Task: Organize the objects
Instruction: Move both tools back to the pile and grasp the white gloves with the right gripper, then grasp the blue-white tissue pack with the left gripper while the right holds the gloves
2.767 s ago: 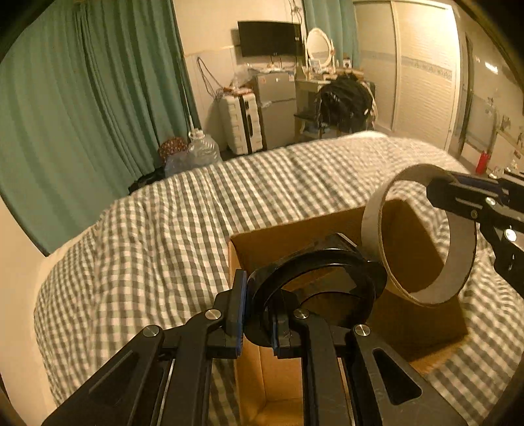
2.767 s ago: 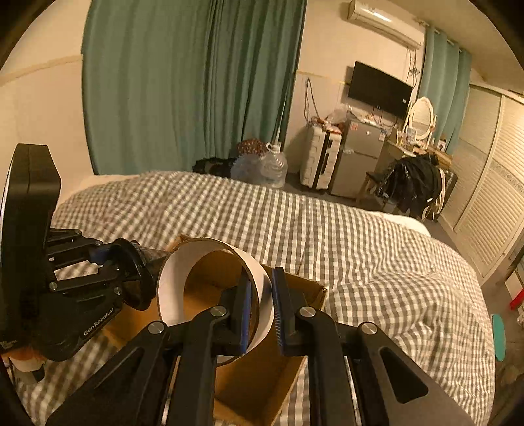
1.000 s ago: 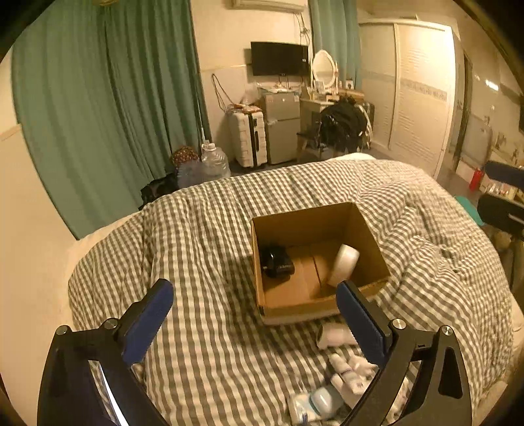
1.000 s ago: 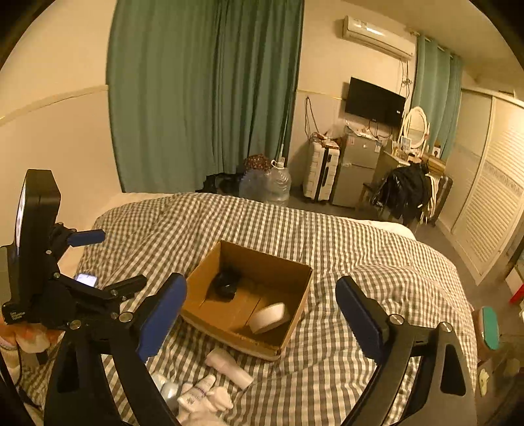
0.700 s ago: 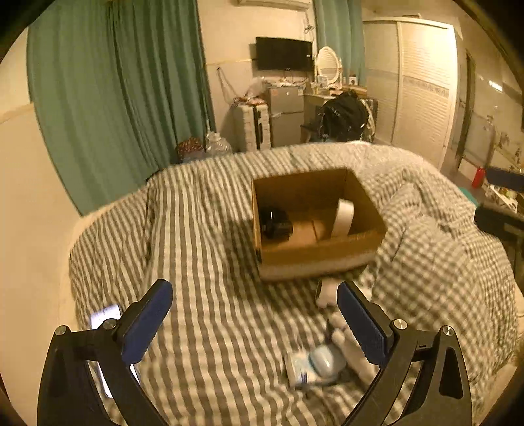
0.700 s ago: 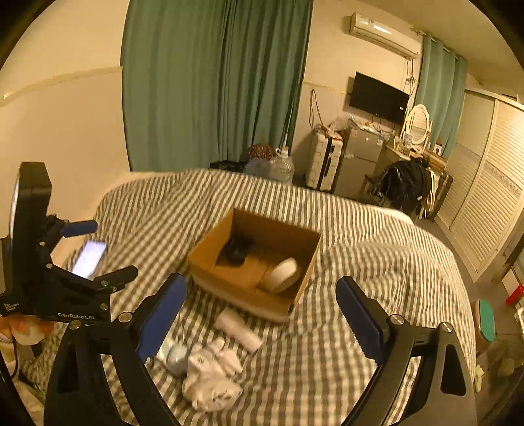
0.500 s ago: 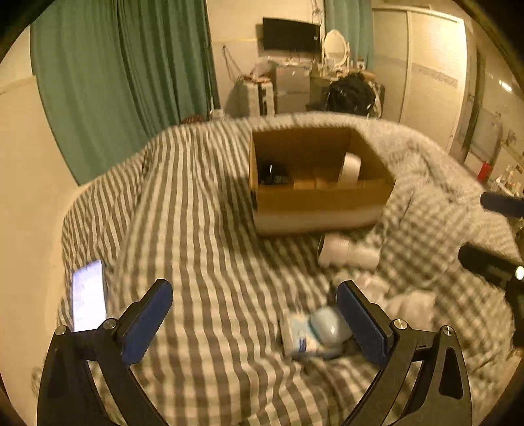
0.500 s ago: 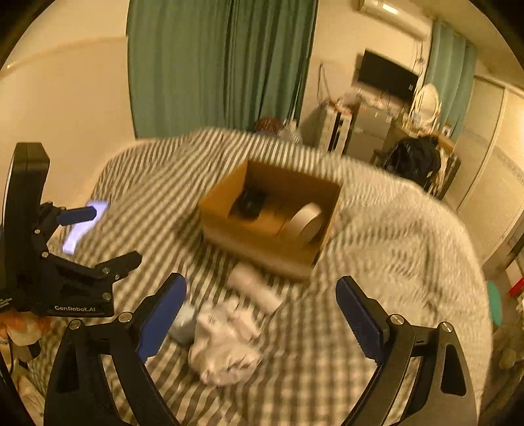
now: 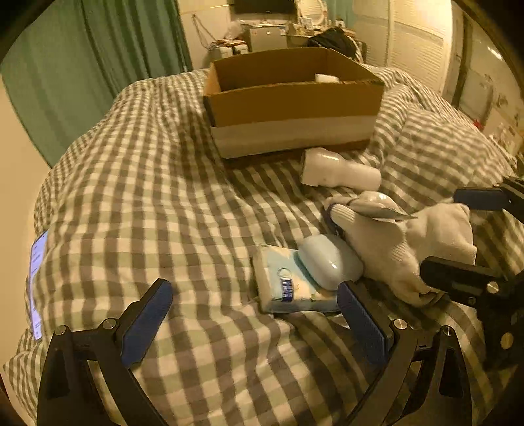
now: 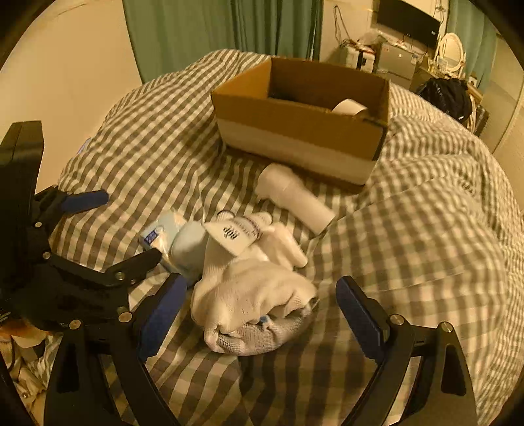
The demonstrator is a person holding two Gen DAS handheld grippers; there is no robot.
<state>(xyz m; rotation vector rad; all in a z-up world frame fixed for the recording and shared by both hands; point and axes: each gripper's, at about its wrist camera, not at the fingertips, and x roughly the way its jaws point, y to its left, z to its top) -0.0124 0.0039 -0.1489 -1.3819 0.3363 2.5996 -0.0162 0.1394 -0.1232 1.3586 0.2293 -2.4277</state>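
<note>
A cardboard box [image 9: 288,108] [image 10: 294,131] stands on the checked bed, with a tape roll [image 10: 347,106] inside. In front of it lie a white bottle [image 9: 337,170] [image 10: 294,200], a white tube [image 10: 234,234], a bundle of white gloves [image 9: 402,249] [image 10: 252,301], a light blue case [image 9: 329,262] [image 10: 188,245] and a tissue pack [image 9: 285,288] [image 10: 157,232]. My left gripper [image 9: 255,321] is open, low over the bed just before the tissue pack. My right gripper [image 10: 262,314] is open, its jaws on either side of the glove bundle.
A phone [image 9: 37,281] with a lit screen lies at the bed's left edge. Green curtains [image 10: 213,29] hang behind the bed. A desk, TV and wardrobe stand at the far wall.
Both grippers released the black item and tape roll into the box, opened wide, pulled back and came down toward the pile in front of the box.
</note>
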